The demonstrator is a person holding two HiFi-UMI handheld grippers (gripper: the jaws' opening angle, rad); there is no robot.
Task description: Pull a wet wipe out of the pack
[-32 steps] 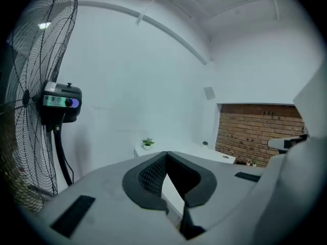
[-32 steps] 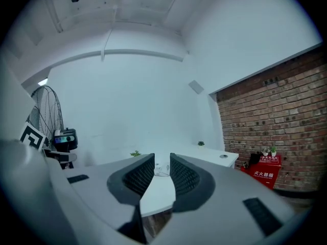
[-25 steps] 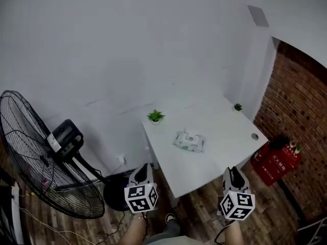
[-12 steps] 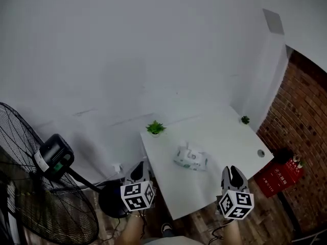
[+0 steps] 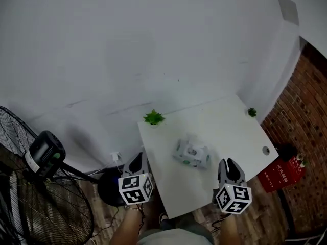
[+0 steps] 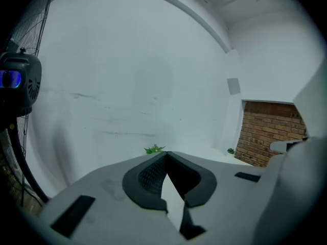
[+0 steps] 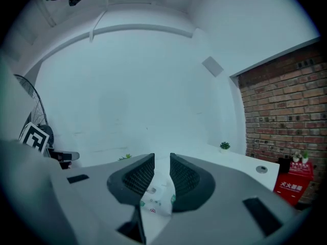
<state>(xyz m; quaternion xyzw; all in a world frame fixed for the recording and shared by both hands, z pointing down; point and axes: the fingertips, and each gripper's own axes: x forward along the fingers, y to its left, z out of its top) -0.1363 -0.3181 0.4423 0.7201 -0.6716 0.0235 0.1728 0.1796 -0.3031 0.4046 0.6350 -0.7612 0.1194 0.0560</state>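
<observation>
The wet wipe pack (image 5: 191, 154) lies flat near the middle of the white table (image 5: 230, 129), pale with green print and a lid on top. Both grippers hover low at the table's near side, apart from the pack. My left gripper (image 5: 136, 163) is off the table's left corner; in the left gripper view its jaws (image 6: 166, 154) meet at the tips with nothing between them. My right gripper (image 5: 230, 166) is over the front edge, its jaws a little apart. Through that gap, in the right gripper view, the pack (image 7: 157, 195) shows ahead of the right gripper (image 7: 162, 160).
A small green plant (image 5: 153, 118) stands at the table's far left corner, a smaller one (image 5: 251, 112) at the far right. A round hole (image 5: 265, 150) sits near the right edge. A large floor fan (image 5: 41, 188) stands left; red boxes (image 5: 281, 171) by the brick wall right.
The view has closed in on the table and the pack now lies nearer between the two grippers. Both grippers have risen slightly toward the table's front edge.
</observation>
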